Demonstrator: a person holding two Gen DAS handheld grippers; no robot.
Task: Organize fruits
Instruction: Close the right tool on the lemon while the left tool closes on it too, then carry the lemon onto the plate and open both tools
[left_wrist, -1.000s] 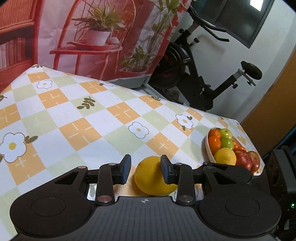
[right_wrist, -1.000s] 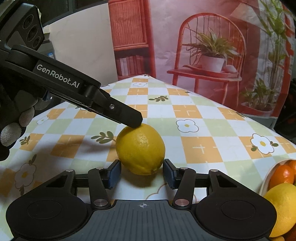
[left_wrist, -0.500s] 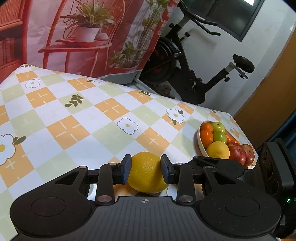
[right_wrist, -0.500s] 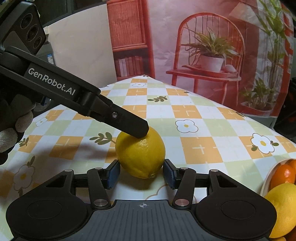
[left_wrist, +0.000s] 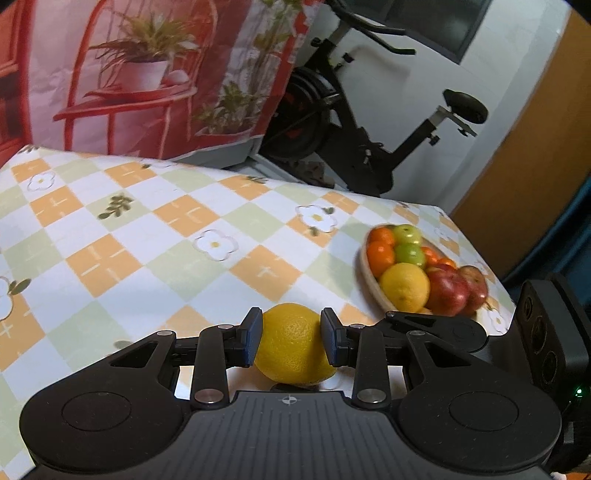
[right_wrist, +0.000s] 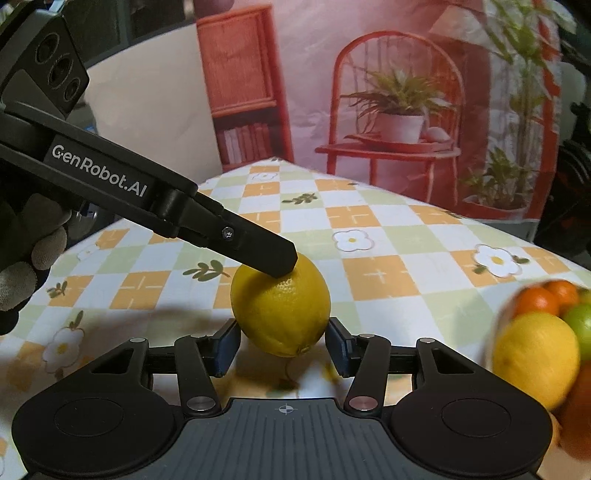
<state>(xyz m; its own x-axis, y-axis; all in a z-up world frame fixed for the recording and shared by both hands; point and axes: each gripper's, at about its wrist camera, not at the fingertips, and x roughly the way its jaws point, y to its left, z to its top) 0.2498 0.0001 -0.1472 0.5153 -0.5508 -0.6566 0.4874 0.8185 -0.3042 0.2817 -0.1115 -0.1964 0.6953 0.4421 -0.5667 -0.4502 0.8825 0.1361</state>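
**Now lifting the last lemon toward the bowl**

We pinch the lemon (left_wrist: 293, 345) in the left gripper (left_wrist: 291, 338), pads touching both sides; a shadow beneath suggests it is just off the tablecloth (left_wrist: 155, 236). Our right gripper (right_wrist: 282, 345) stands spread around it, not gripping. Yellow, dimpled, oval skin. Next, we judge, a carry right to the full fruit bowl (left_wrist: 369, 275), nearby.
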